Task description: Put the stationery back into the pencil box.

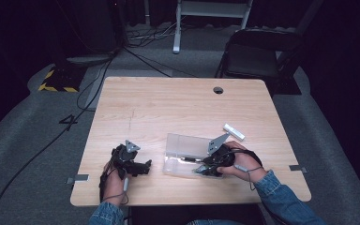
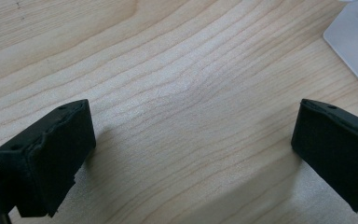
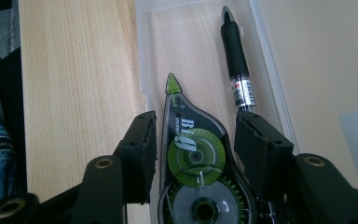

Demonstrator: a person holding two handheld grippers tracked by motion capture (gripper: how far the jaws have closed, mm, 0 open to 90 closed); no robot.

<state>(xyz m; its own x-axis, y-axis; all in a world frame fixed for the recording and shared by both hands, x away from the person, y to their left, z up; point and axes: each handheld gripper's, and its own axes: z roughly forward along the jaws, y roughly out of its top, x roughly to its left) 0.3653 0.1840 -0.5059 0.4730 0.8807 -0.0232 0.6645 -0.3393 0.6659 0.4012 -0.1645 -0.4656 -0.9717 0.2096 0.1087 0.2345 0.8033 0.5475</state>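
Two tongs: one in each hand, both low over the wooden surface (image 1: 159, 103), forearms coming in from the near edge.
Left tongs (image 1: 143, 167): jaws spread wide with nothing but bare wood grain between them in the left gripper view, so they hold nothing. They sit just left of the case without touching it.
Right tongs (image 3: 196, 154): about half open, straddling the correction tape dispenser (image 3: 193, 177). The pads sit right up against its sides, and I think there's a sliver of gap on each side rather than a real squeeze, but it's hard to be sure from this angle.
Correction tape dispenser: smoky clear body with green wheels inside and a green tip pointing away from the tongs. It lies in the clear plastic case (image 3: 261, 56).
Pen (image 3: 237, 65): black grip, clear barrel with a label, lying in the same case just beside the dispenser along the wall, its rear end hidden behind one jaw.
Clear plastic case: open, lid (image 1: 187, 144) tipped up on the far side, sitting near the front middle of the surface.
White eraser-looking block (image 1: 233, 131): on the surface just beyond the right hand (image 1: 241, 166), outside the case.
Background: black folding chair (image 1: 258, 51) past the far edge, cables on grey floor.
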